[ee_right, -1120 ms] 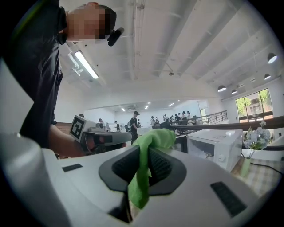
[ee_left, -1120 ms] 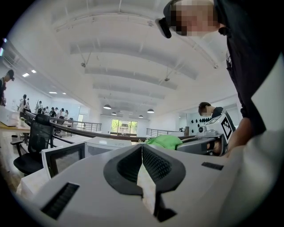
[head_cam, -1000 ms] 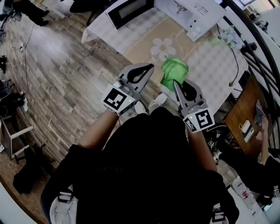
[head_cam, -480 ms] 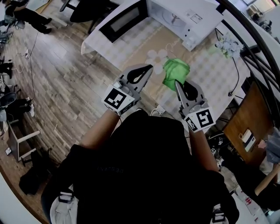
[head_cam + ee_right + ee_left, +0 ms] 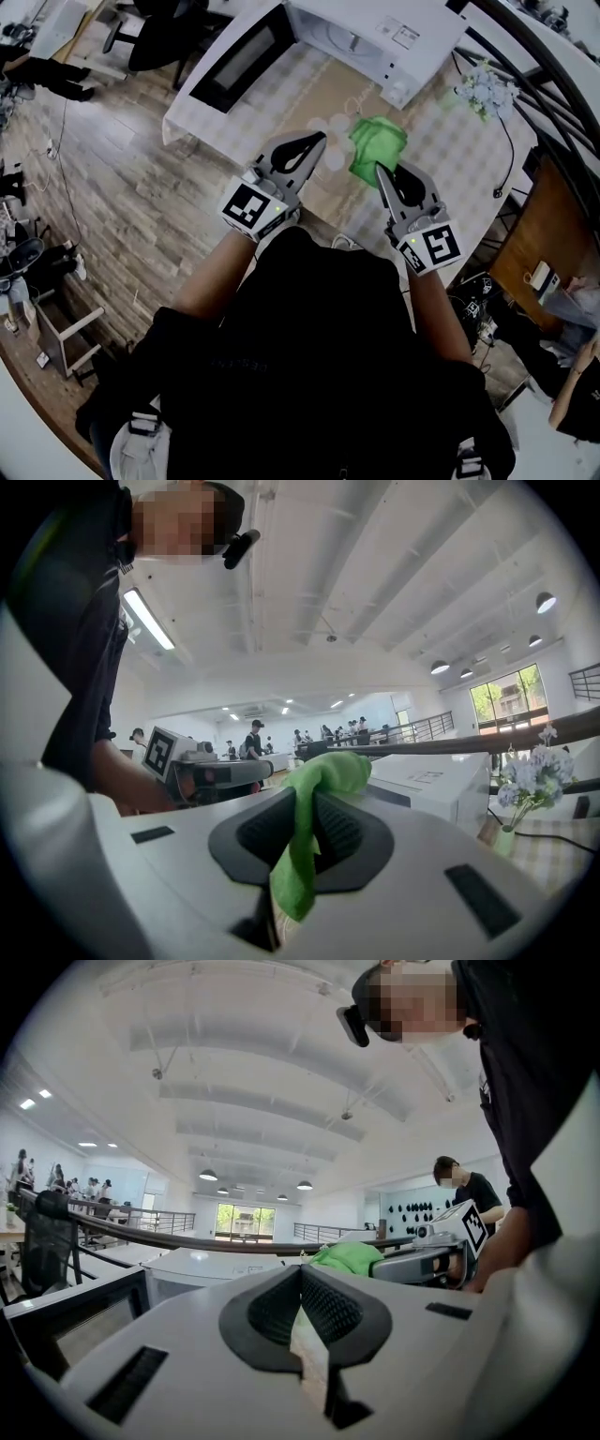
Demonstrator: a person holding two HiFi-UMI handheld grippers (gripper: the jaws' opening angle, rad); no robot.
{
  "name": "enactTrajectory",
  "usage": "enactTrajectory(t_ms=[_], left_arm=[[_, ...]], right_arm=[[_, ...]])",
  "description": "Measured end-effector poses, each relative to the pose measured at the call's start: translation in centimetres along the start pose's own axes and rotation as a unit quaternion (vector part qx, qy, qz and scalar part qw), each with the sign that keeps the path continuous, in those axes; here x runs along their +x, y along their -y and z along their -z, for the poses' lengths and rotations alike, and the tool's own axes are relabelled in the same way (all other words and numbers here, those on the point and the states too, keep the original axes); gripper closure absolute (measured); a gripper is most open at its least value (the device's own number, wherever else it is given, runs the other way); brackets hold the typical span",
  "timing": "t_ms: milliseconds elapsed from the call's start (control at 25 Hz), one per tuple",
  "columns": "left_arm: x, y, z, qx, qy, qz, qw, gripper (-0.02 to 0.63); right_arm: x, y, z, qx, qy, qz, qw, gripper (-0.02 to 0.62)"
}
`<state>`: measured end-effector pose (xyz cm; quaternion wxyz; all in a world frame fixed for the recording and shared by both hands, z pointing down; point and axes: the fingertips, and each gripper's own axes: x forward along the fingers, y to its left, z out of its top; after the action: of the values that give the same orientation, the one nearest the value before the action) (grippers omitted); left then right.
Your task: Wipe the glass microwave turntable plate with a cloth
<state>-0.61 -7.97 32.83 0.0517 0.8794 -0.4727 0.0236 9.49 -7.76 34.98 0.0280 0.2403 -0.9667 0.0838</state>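
Note:
My right gripper point(image 5: 379, 172) is shut on a green cloth point(image 5: 377, 145), which bunches up over its jaws and hangs down between them point(image 5: 305, 855). My left gripper point(image 5: 320, 140) is shut with nothing visible in it point(image 5: 305, 1335). Both are held side by side above the near edge of the table. A pale, flower-shaped round thing point(image 5: 336, 127) lies on the beige mat just beyond the left gripper's tip. It may be the glass plate; I cannot tell.
A white microwave point(image 5: 375, 28) stands at the back of the checked table point(image 5: 441, 141), its door point(image 5: 239, 61) swung open to the left. A small vase of pale flowers point(image 5: 483, 89) and a black cable point(image 5: 511, 150) are at the right. Wooden floor point(image 5: 122, 187) lies left.
The table and microwave have slid down and left in the head view as the person came closer. Both grippers kept their pose, the right still shut on the cloth.

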Motion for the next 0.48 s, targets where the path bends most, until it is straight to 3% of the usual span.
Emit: enactTrajectory(t_ms=[240, 480], left_arm=[[1.7, -3.7, 1.8, 0.003, -0.015, 0.071, 0.9974, 0.586], [2.9, -7.1, 3.9, 0.01, -0.024, 0.127, 0.9915, 0.586]], right_arm=[[3.5, 1.6, 2.2, 0.034, -0.013, 0.076, 0.996, 0.541], [6.8, 3.3, 6.7, 0.061, -0.053, 0.149, 0.985, 0.541]])
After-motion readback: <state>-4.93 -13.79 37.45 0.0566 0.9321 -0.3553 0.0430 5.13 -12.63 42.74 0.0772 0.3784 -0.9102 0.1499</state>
